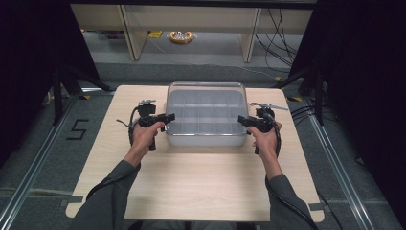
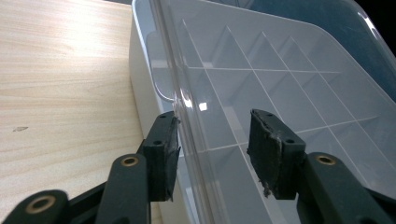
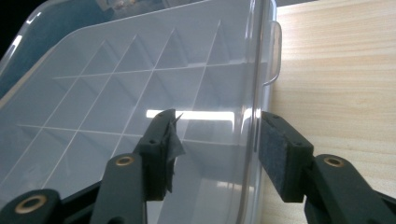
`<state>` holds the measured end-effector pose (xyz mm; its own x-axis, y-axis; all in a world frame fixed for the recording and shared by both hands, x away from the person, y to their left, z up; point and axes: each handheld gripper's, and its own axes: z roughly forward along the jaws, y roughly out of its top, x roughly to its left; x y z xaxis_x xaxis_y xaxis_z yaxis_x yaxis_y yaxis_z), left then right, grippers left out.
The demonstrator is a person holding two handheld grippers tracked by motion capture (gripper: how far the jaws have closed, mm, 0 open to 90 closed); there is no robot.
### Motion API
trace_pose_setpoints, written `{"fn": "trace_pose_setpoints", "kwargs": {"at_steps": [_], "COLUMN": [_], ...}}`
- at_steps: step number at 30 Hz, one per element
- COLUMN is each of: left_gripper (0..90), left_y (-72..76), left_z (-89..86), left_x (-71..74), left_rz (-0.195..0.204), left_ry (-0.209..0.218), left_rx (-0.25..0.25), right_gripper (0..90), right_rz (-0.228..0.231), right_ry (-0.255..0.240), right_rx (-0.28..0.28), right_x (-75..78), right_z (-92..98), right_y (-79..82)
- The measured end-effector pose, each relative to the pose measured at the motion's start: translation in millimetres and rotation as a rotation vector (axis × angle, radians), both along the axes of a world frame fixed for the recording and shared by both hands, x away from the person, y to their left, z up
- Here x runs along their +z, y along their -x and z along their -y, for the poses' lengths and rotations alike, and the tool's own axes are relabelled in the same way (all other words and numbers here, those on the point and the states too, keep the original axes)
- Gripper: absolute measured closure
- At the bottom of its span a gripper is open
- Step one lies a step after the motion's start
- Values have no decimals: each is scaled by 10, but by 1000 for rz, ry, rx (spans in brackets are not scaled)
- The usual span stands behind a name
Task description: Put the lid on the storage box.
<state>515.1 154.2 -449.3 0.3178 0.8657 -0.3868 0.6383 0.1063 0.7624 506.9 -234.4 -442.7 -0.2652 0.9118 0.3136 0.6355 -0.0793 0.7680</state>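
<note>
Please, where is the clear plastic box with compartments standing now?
In the high view the clear plastic box stands on the far middle of the wooden table, between the left gripper at its left edge and the right gripper at its right edge.

i'm working in what looks like a lab recording bay: a lone light-wood table (image 1: 191, 191) on grey carpet, black curtains (image 1: 28, 57) closing off the left and right, metal floor rails (image 1: 28, 167), a taped number five (image 1: 77, 129) on the floor at left, loose cables (image 1: 282, 38) at far right.
</note>
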Motion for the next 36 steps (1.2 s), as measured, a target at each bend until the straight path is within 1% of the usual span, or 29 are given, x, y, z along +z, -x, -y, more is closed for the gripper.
{"fn": "trace_pose_setpoints", "kwargs": {"at_steps": [1,2,3,4,6,8,9,10,13,16,17,18,19,20,21,23,24,25,26,27,28,29,30,31,34,35,36], "left_gripper": [522,520,518,514,511,510,508,507,500,495,493,493,491,486,479,468,466,465,461,454,447,442,442,441,432,434,450], "left_y": [1,3,5,6,7,9,12,12,15,19,20,22,23,24,25,27,27,32,36,41,44,45,47,47,57,67,74], "left_z": [2,3,6,9,12,16,19,21,32,46,47,42,55,57,66,90,93,102,109,120,125,126,128,127,135,131,145], "left_x": [-3,-1,-3,-4,0,-2,0,-2,-2,2,1,1,-1,-2,-2,-4,-5,-8,-12,-15,-17,-16,-16,-16,-16,-11,-7], "left_rz": [4,5,9,11,9,11,11,12,16,15,17,15,19,20,23,30,32,33,38,43,47,49,50,49,49,52,64], "left_ry": [1,-5,-7,-9,-12,-14,-15,-16,-21,-26,-27,-34,-27,-38,-44,-43,-43,-38,-41,-43,-50,-50,-50,-48,-54,-88,-94], "left_rx": [2,0,-2,-3,-1,0,2,3,5,10,9,5,14,10,11,20,23,31,35,39,37,36,38,38,45,41,44], "right_gripper": [483,479,474,467,464,456,449,440,430,422,410,410,403,396,394,382,378,377,373,369,368,367,366,366,365,369,359], "right_rz": [-3,-9,-4,-21,-20,6,-7,-9,-1,-8,11,11,15,4,-3,1,-19,-20,-10,15,8,15,7,15,8,13,7], "right_ry": [19,10,17,13,11,40,39,51,46,57,68,68,71,82,67,67,45,44,49,74,63,65,58,70,75,88,74], "right_rx": [-3,-13,-5,-13,-9,5,-3,-9,-20,-30,-13,-13,-10,-27,-26,-35,-64,-64,-66,-39,-48,-50,-52,-40,-33,-35,-23], "right_x": [3,7,11,20,25,14,19,23,16,18,17,17,16,14,25,20,24,22,18,5,7,2,3,-1,7,-1,9], "right_z": [-12,-31,-27,-47,-53,-42,-53,-69,-99,-109,-101,-101,-110,-124,-134,-148,-185,-185,-185,-153,-166,-167,-169,-153,-141,-136,-129], "right_y": [-3,1,-1,7,8,-9,-2,2,11,10,3,3,2,3,8,7,22,21,25,10,20,19,23,15,20,13,19]}}
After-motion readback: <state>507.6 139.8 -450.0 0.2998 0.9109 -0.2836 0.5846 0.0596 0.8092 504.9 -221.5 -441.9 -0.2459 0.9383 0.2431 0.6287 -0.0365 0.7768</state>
